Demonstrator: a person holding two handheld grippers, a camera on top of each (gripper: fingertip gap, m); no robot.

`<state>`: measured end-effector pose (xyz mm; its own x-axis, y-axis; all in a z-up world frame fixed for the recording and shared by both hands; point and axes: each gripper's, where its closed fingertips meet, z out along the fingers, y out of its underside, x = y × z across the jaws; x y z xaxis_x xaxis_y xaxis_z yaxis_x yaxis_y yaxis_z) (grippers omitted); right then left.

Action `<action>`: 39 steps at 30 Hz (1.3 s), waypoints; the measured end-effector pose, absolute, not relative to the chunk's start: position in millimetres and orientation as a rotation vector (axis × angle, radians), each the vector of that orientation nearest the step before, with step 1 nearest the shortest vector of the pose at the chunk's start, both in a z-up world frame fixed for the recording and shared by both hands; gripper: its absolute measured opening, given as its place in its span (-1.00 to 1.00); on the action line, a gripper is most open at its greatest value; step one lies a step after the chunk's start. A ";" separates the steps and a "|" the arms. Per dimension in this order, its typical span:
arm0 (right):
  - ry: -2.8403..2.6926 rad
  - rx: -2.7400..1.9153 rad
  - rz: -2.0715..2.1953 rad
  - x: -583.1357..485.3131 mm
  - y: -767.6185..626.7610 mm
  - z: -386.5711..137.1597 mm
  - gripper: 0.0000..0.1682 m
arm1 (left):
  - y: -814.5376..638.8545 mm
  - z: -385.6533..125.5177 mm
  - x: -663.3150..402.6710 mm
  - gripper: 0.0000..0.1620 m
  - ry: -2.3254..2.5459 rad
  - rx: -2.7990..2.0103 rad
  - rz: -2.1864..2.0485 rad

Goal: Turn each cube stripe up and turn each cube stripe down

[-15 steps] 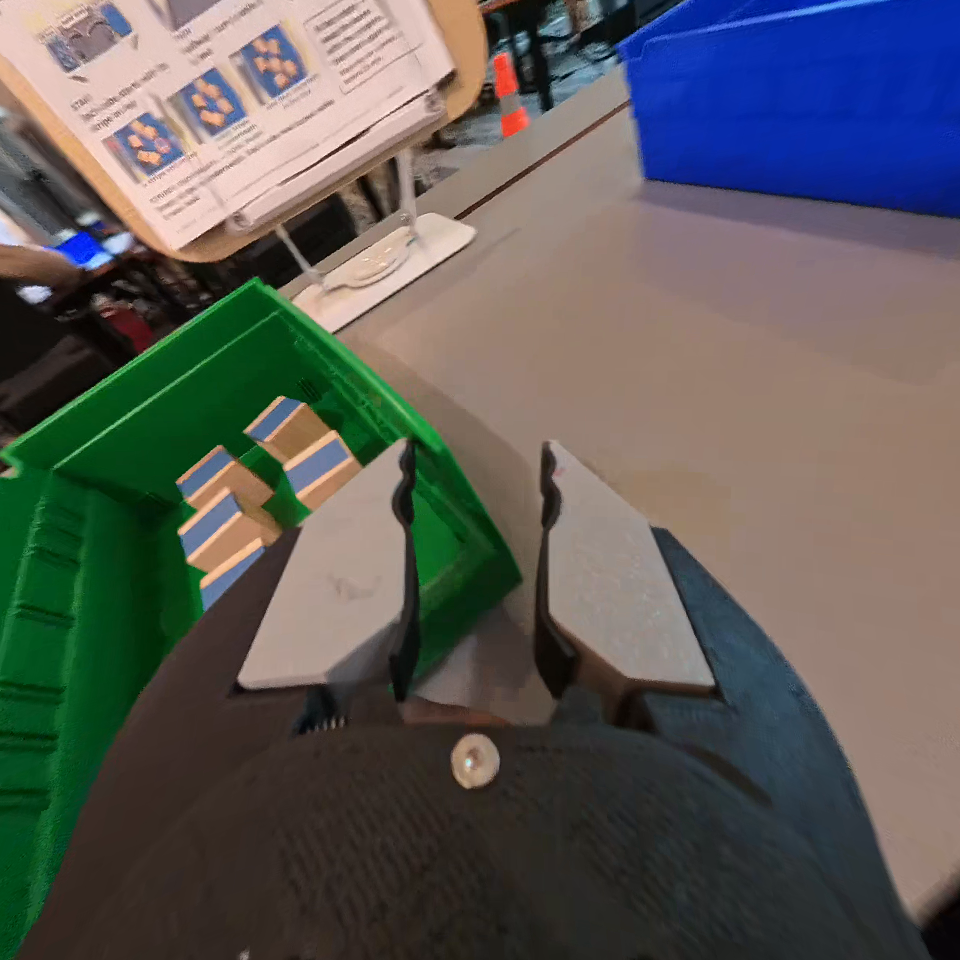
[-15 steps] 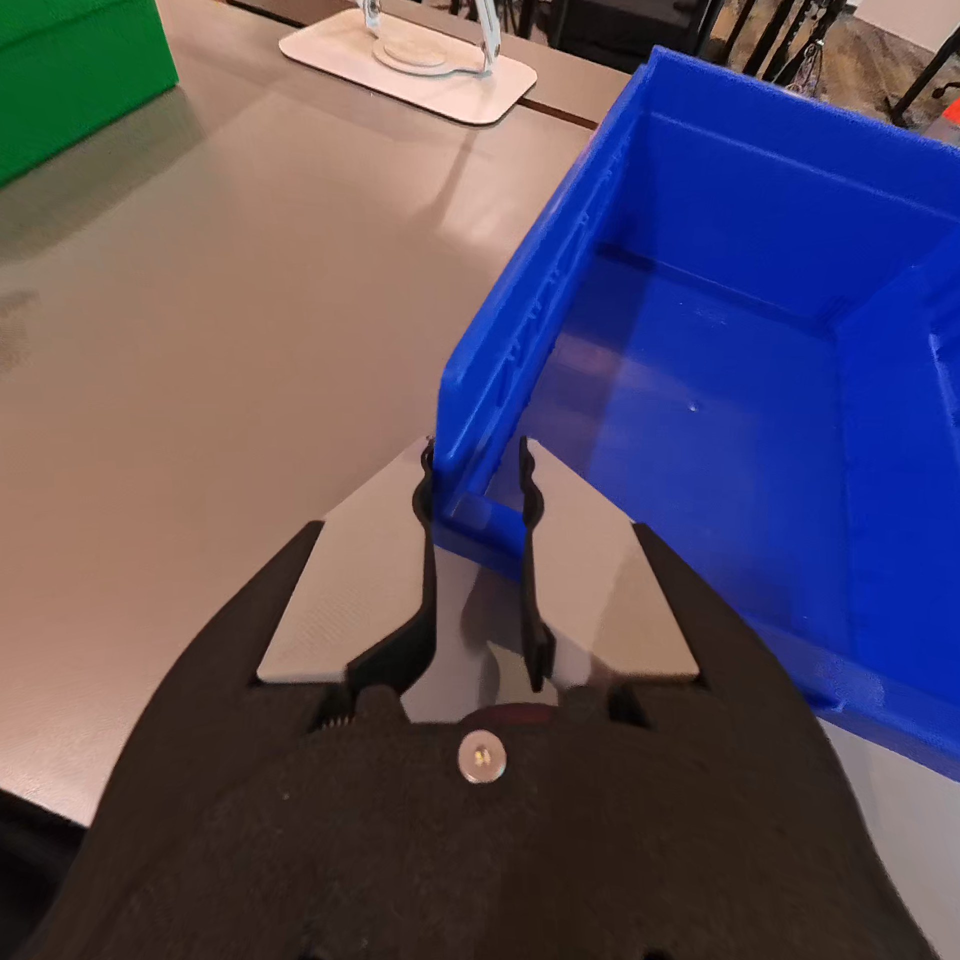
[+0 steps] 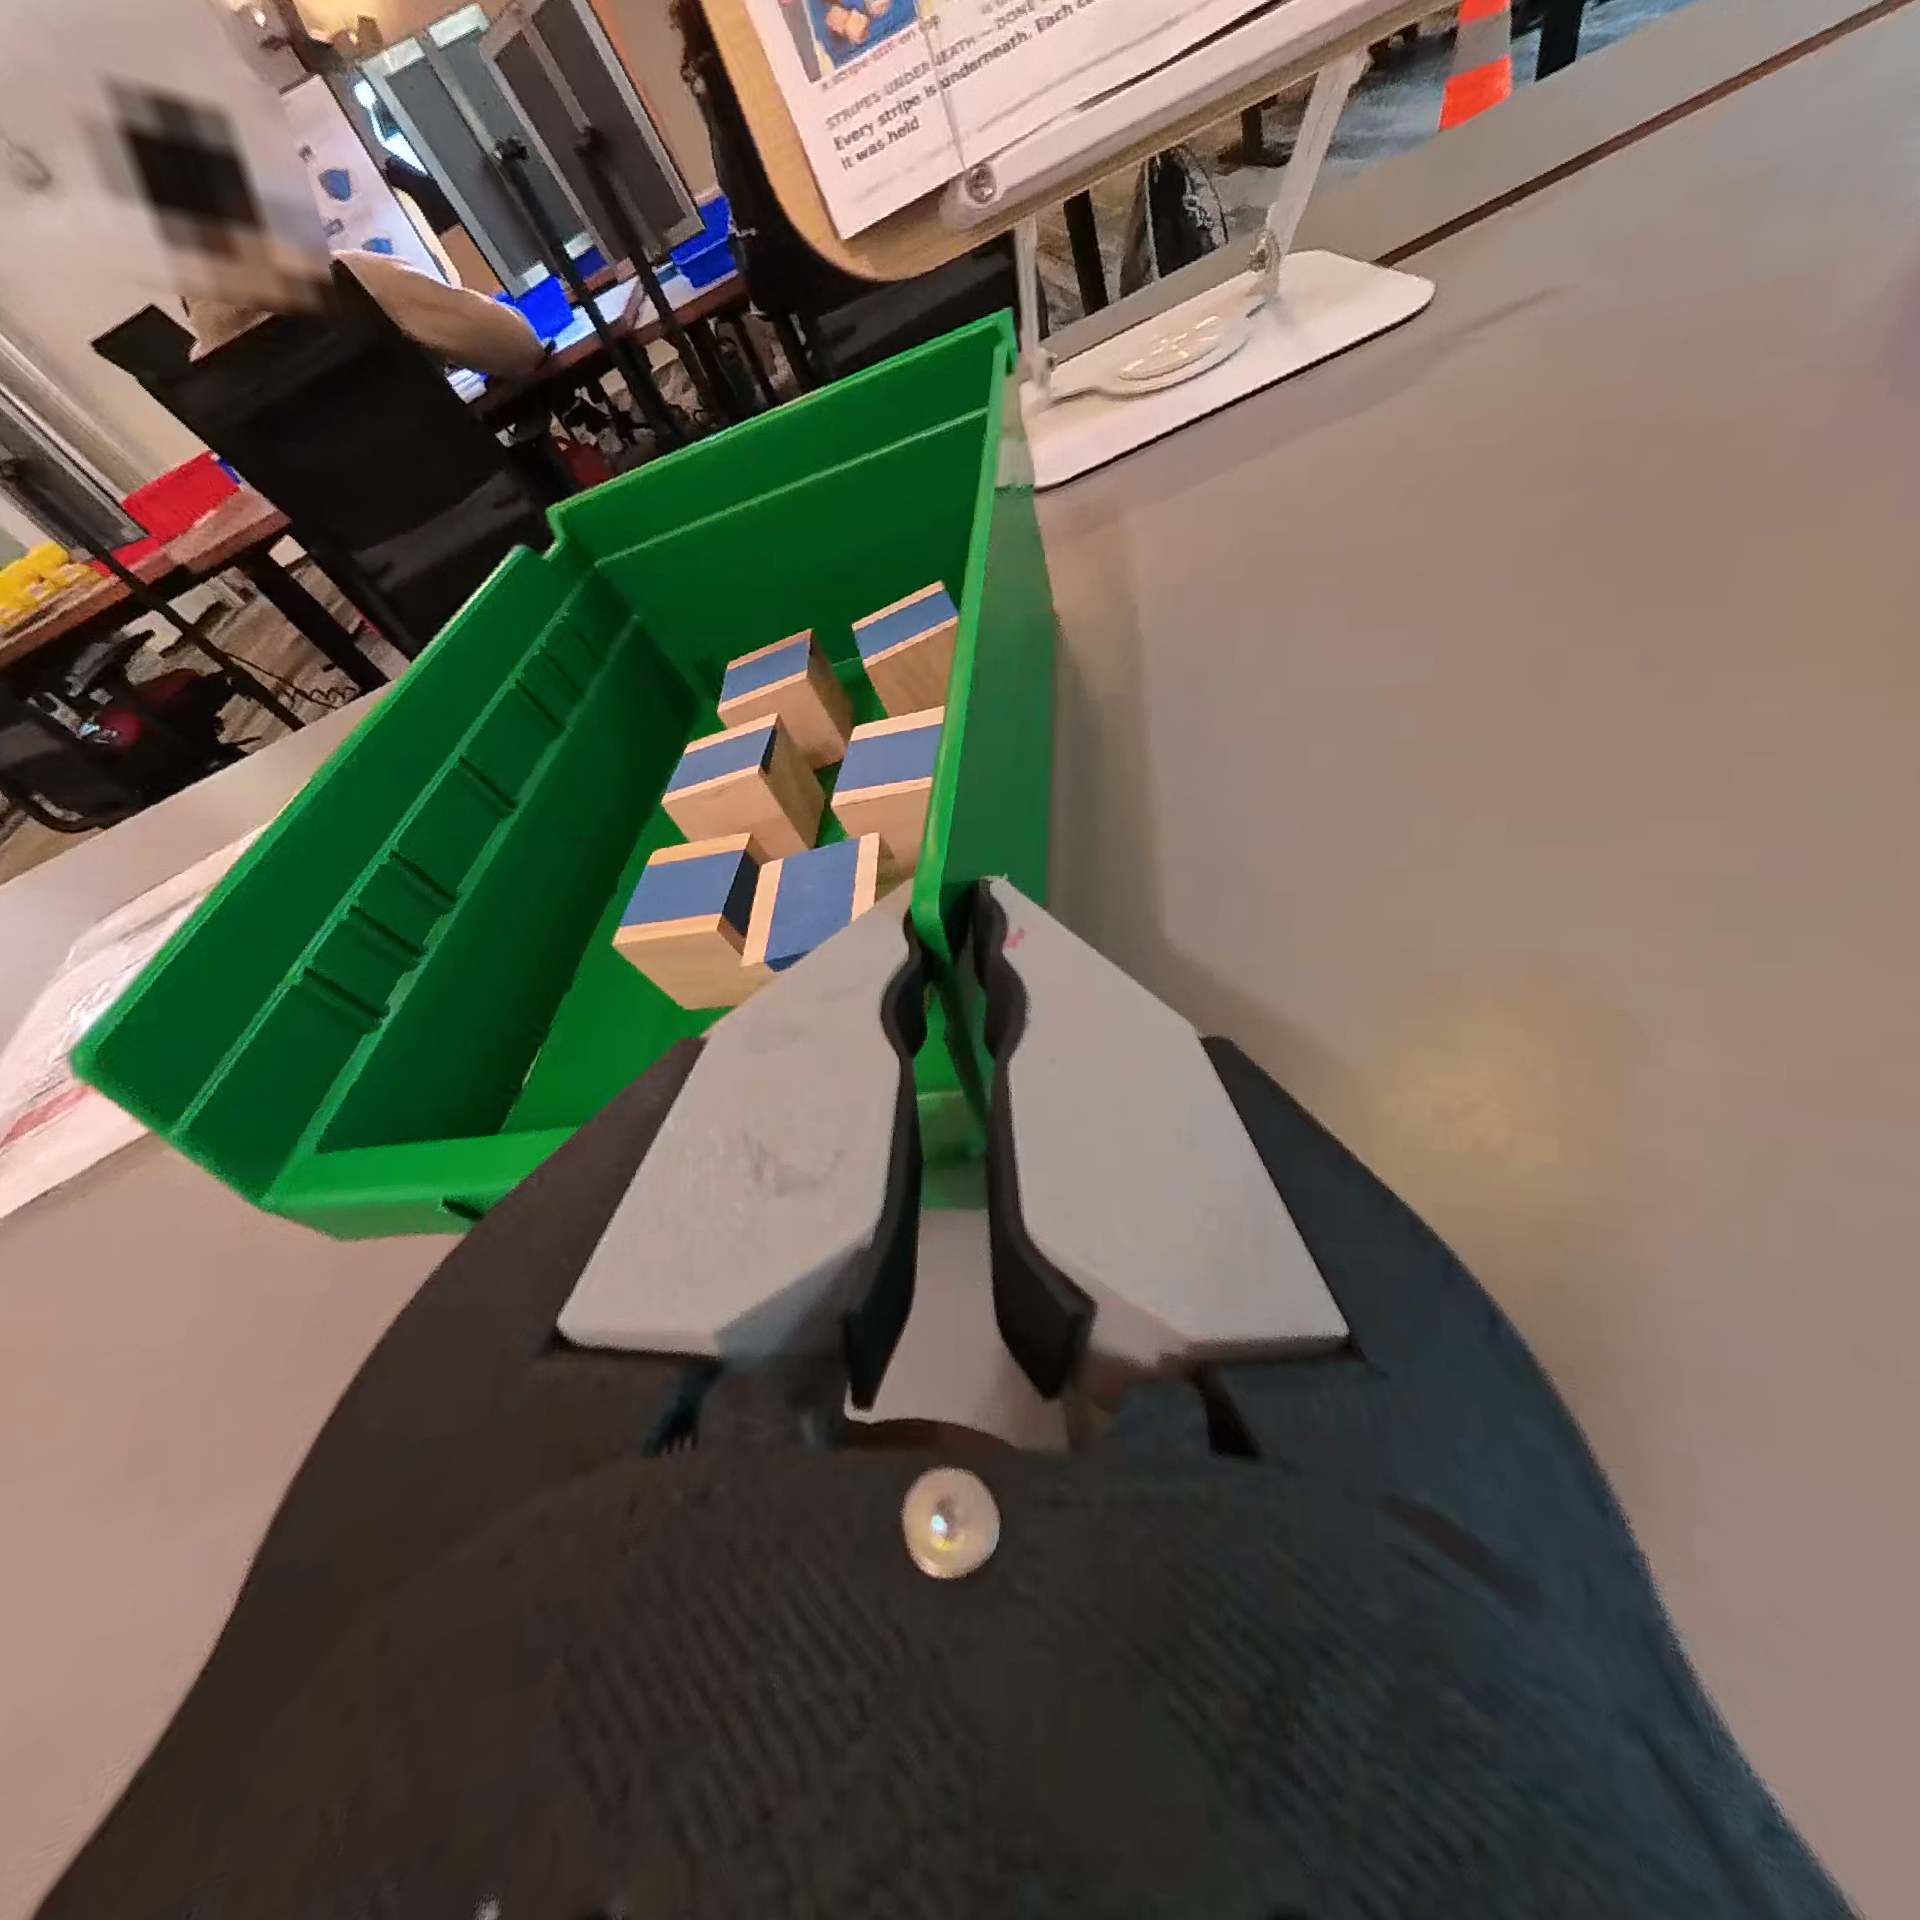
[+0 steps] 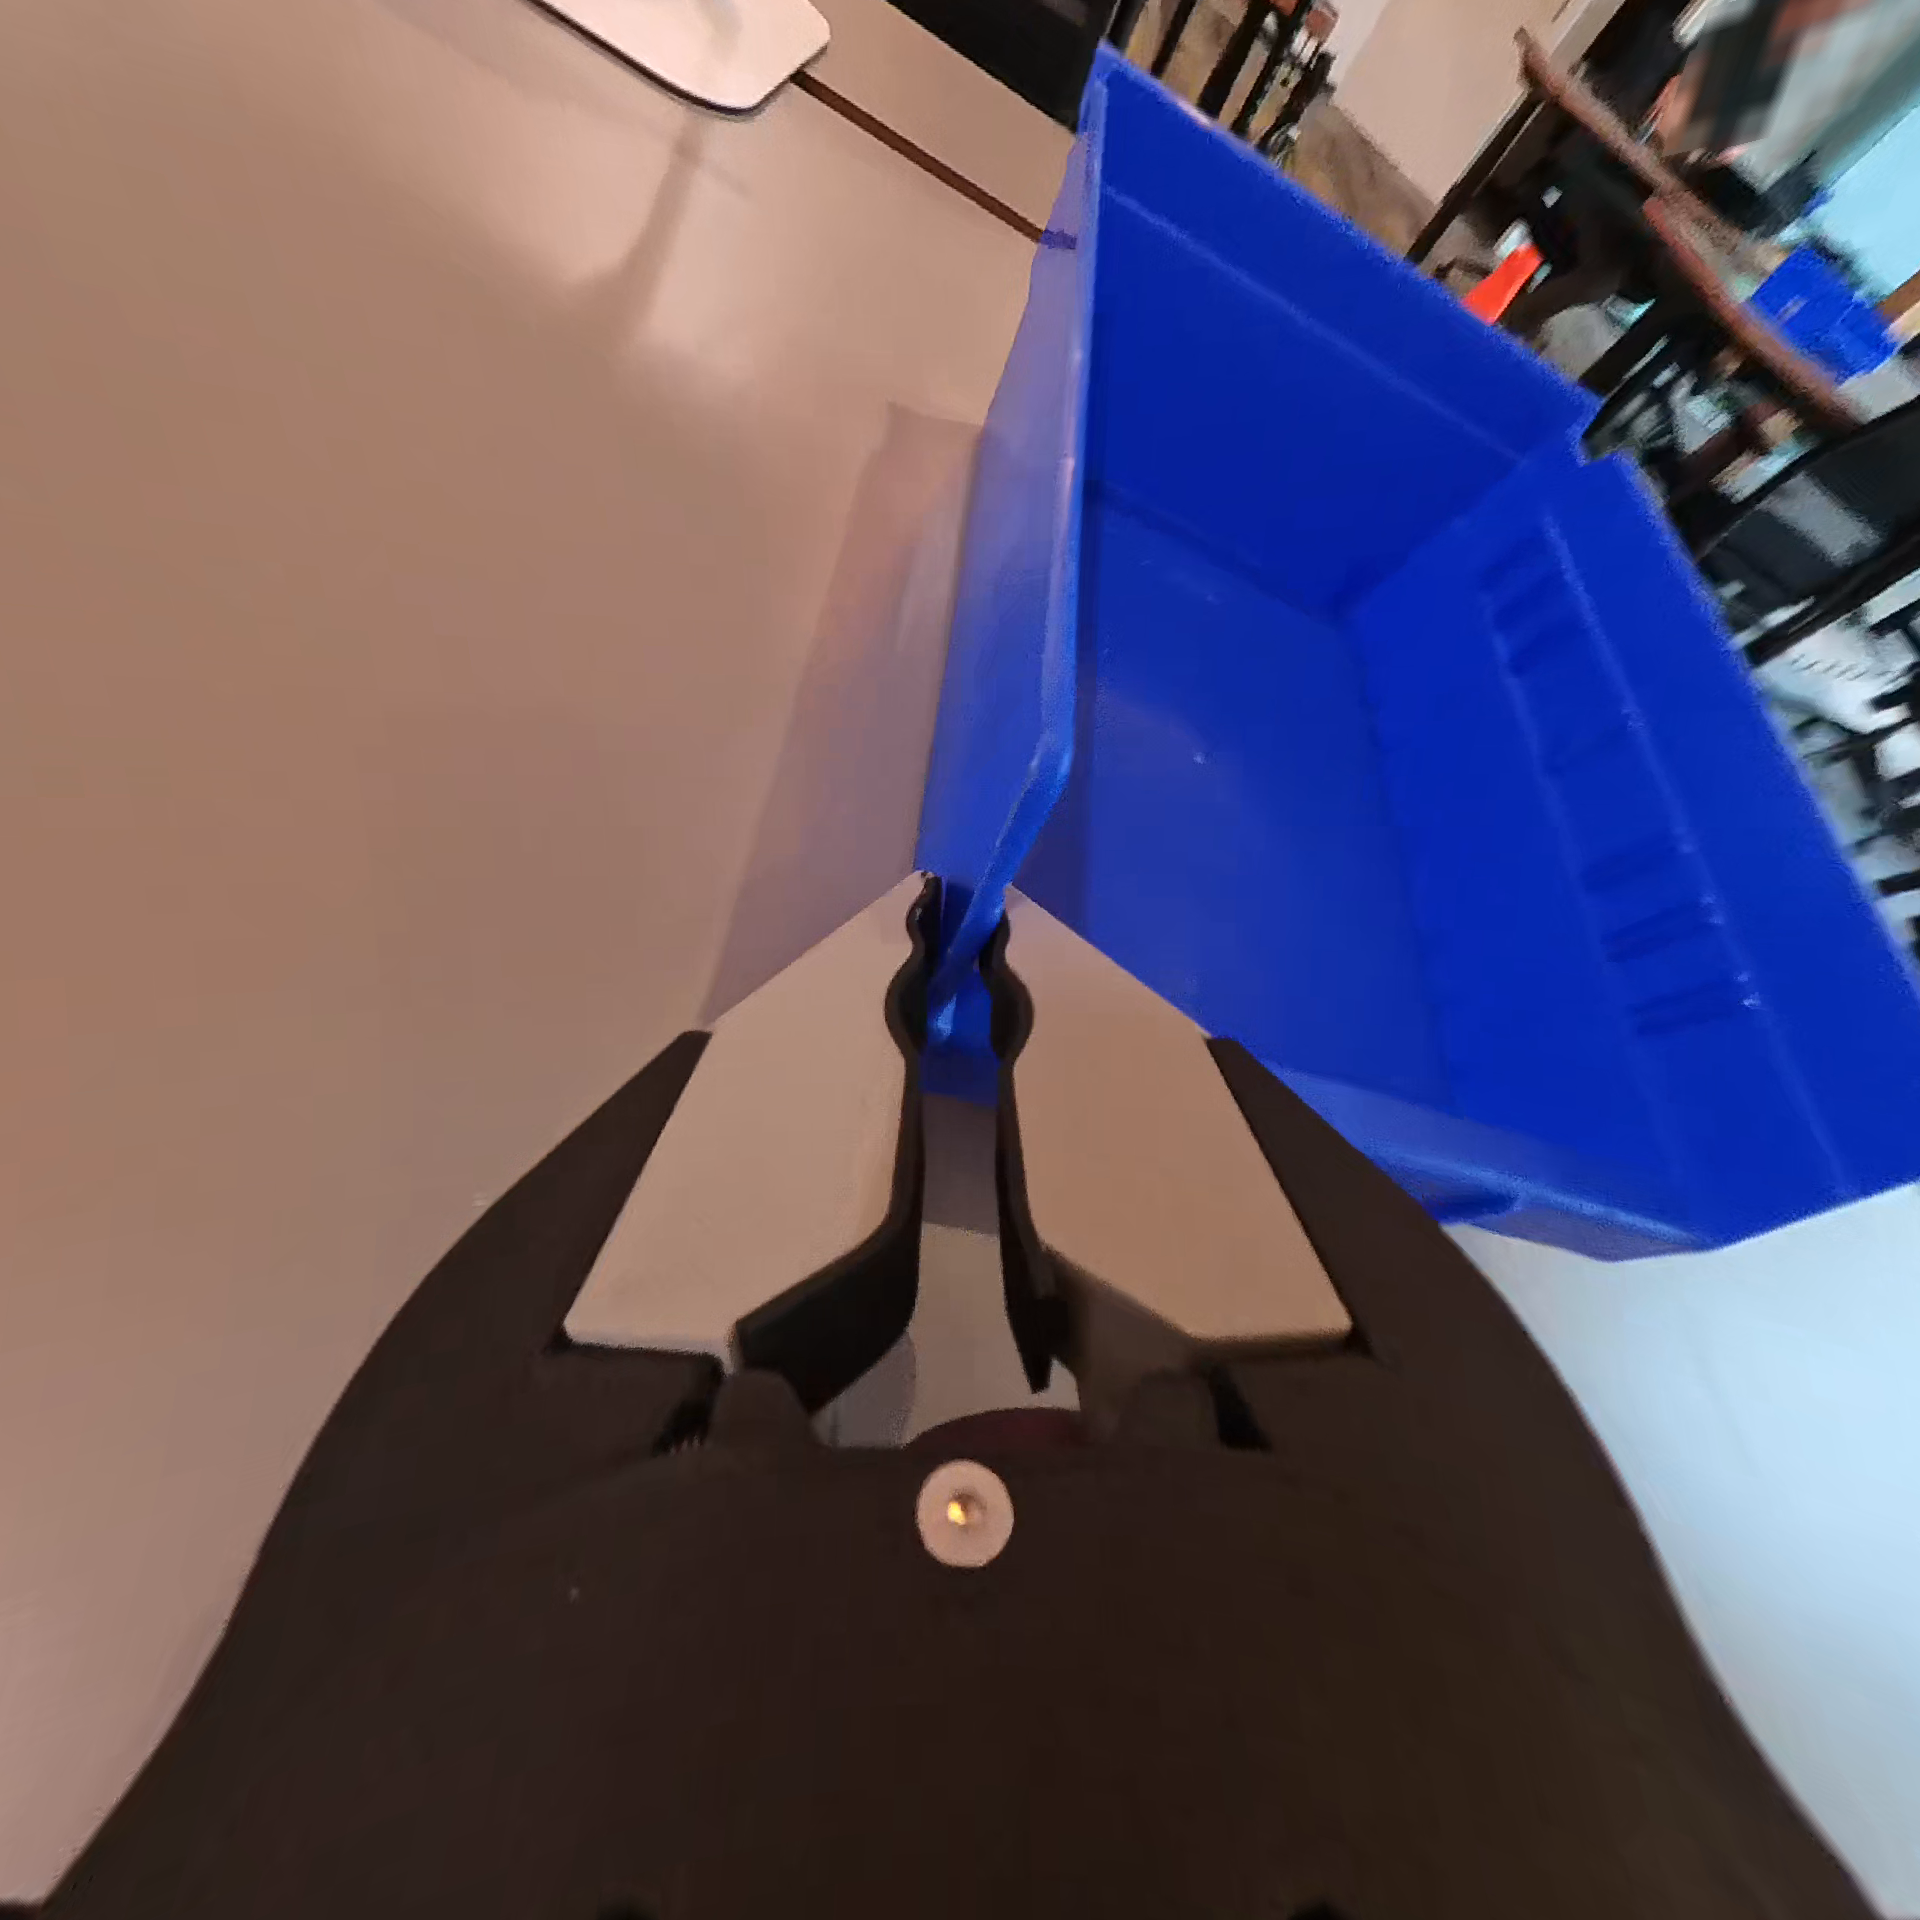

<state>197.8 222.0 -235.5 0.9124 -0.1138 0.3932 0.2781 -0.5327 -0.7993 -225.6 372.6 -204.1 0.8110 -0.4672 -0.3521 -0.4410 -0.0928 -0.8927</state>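
Several wooden cubes (image 3: 743,784) with blue stripes facing up lie in a green bin (image 3: 436,852) in the left wrist view. My left gripper (image 3: 954,914) is shut on the bin's right wall near its front corner. In the right wrist view a blue bin (image 4: 1351,790) holds nothing that I can see. My right gripper (image 4: 961,914) is shut on the blue bin's left wall at its near corner, and the bin looks tilted.
Both bins stand on a grey table (image 3: 1455,831). A stand with a white base (image 3: 1226,353) holds an instruction sheet (image 3: 1039,94) behind the green bin. The base also shows in the right wrist view (image 4: 707,42). Other tables and chairs stand beyond the table.
My left gripper has moved onto the green bin's right wall and closed on it. My right gripper has closed on the blue bin's wall, and the bin now looks tilted.
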 end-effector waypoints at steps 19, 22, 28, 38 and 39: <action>-0.229 -1.815 -0.527 112.6 218.5 -162.4 -0.25 | 277.1 -139.9 -127.5 -0.73 0.773 -1.460 -0.299; -0.293 -1.829 -0.431 77.9 234.0 -174.0 -0.07 | 270.0 -145.5 -93.3 -0.68 0.847 -1.419 -0.276; -0.336 -1.840 -0.372 45.6 259.3 -182.6 0.06 | 299.7 -171.7 -48.3 -0.62 0.859 -1.469 -0.250; -0.223 -1.862 -0.205 56.0 352.4 -179.9 0.31 | 376.4 -167.8 -41.9 -0.62 0.754 -1.496 -0.252; -0.214 -1.851 -0.219 61.4 364.4 -176.0 0.31 | 381.4 -167.7 -42.3 -0.62 0.763 -1.493 -0.257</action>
